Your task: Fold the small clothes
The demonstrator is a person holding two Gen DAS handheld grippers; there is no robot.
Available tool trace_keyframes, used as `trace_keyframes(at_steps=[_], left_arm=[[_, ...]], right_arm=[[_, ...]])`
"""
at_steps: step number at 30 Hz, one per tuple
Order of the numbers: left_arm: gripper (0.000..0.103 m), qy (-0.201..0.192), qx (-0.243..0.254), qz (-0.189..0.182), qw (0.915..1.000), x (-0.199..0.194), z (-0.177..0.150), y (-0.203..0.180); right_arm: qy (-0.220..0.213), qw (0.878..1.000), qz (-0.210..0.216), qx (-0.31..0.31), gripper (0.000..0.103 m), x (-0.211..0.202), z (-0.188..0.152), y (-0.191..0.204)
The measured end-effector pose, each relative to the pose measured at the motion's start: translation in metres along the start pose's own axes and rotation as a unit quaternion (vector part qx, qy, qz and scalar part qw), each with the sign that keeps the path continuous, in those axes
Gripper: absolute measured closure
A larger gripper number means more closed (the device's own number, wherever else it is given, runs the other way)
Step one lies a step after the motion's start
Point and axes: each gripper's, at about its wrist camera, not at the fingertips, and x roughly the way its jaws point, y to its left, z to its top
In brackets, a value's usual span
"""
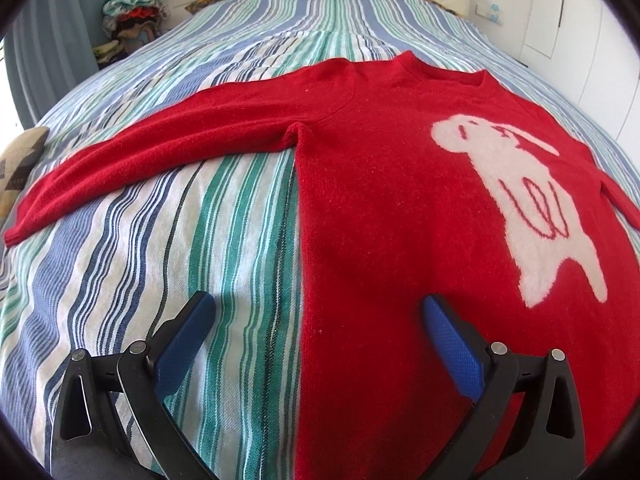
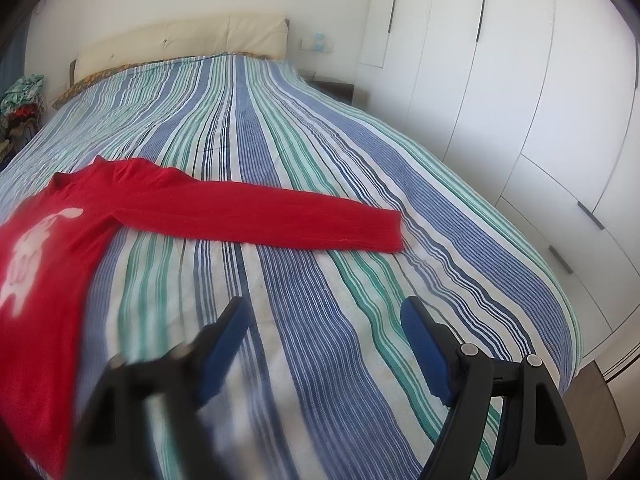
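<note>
Nearest, left gripper (image 1: 316, 320) with jaws spread wide and empty, straddling the left side edge of the red sweater (image 1: 400, 208) above the striped bed (image 1: 160, 240). Right gripper (image 2: 324, 320) also parted, holding nothing, over bare bedspread right of the body. Farther off, left sleeve (image 1: 140, 160) and right sleeve (image 2: 280, 220) stretched sideways, long axis left to right, collar (image 1: 452, 74) far. Left gripper nearer; probably fit to pinch that edge first.

The red sweater (image 1: 380, 208) at frame centre is fuzzy, matt knit; the striped bedspread (image 1: 224, 240) under it is woven cloth. My tongs' pads (image 1: 452, 344) look textured blue rubber.
</note>
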Motion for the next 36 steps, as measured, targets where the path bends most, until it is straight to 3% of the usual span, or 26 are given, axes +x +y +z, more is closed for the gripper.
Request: trace_keyframes(at_steps=[36], left_arm=[[0.000, 0.001, -0.001, -0.001, 1.0000, 0.000, 0.000, 0.000]], right_arm=[[-0.006, 1.000, 0.003, -0.026, 0.026, -0.002, -0.002, 0.016]])
